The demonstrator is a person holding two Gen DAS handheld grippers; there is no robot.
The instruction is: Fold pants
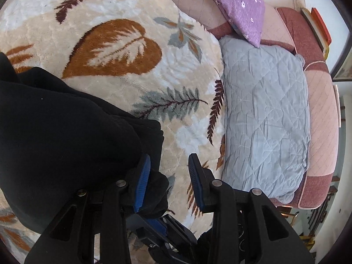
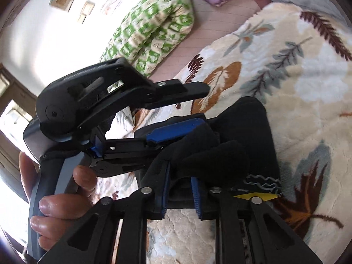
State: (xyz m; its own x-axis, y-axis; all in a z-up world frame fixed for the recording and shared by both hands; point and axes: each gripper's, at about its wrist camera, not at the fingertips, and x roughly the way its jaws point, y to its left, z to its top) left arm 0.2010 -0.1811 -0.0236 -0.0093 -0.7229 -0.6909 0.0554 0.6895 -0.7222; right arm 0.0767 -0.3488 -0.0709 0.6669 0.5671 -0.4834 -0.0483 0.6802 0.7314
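On the leaf-patterned blanket [image 1: 123, 50], which covers a bed, the black pants [image 1: 55, 136] lie bunched in a thick, rounded mass rather than spread flat. Left wrist view: the left gripper [image 1: 169, 182] has its two blue pads well apart; a lump of black cloth sits against the left pad [image 1: 142, 184], while the right pad stands free over the blanket, so the claw is released and grips nothing firmly. Right wrist view: the right gripper [image 2: 180, 195] shows black fabric filling the gap between its blue pads [image 2: 195, 198], which appear to press on it; judged as clenched on the pants. The left gripper enters this view from the side, held by a bare hand [image 2: 59, 200], its lower finger touching the same fabric bundle. A yellow tag and a wavy white trim show at the cloth's edge beside the right gripper. A grey quilted pillow [image 1: 264, 118] and a purple pillow [image 1: 242, 6] lie beyond the blanket; a green-patterned bolster [image 2: 154, 28] rests near the wall. Progress, as a judgement: the garment seems doubled over at least once, yet the layers are loose and uneven. Remaining work probably includes laying the bundle down, aligning the edges, and smoothing it; whether a further fold is needed cannot be told.
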